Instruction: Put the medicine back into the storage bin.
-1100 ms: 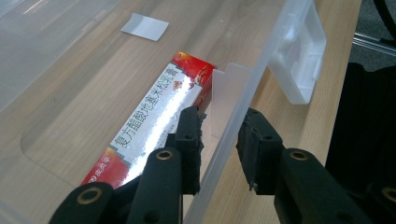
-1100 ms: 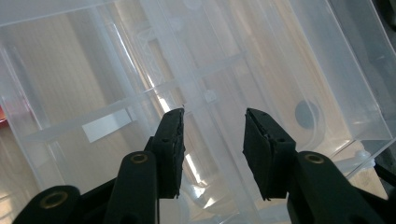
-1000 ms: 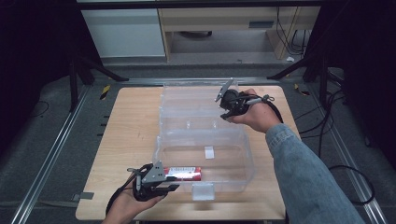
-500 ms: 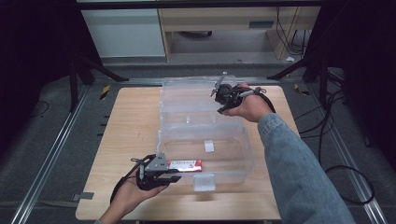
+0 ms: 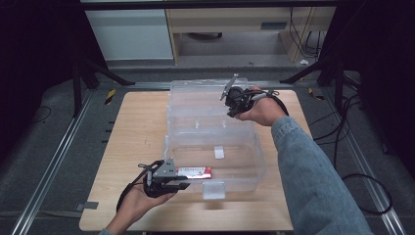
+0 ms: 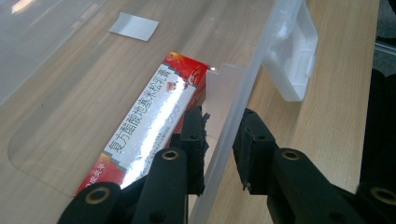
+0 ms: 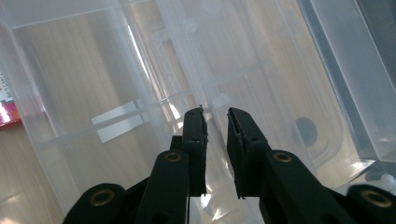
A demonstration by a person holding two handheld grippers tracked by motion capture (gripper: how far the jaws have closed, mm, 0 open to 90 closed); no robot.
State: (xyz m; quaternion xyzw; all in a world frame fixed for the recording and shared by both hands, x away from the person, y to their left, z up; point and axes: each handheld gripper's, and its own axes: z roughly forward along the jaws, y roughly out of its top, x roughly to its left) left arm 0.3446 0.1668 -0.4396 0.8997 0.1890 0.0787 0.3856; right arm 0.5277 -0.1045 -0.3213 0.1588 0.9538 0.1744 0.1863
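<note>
Straddling the near wall of the clear plastic box (image 6: 243, 107), the left gripper (image 6: 219, 140) stands with jaws spread, seemingly to steady it. The red carton (image 6: 149, 126) lies inside against that wall. The right gripper (image 7: 215, 140), jaws slightly parted and pinching nothing, hangs over the hinged lid (image 5: 205, 105), probably to close it.

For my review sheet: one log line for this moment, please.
left gripper: open astride bin wall | red box: in bin | right gripper: open over lid

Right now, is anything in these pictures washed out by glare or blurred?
Left gripper view: glare whitens the red box. Right gripper view: bright reflections streak the clear plastic bin. High view: the bin's front latch looks soft, and the surroundings are dark.
</note>
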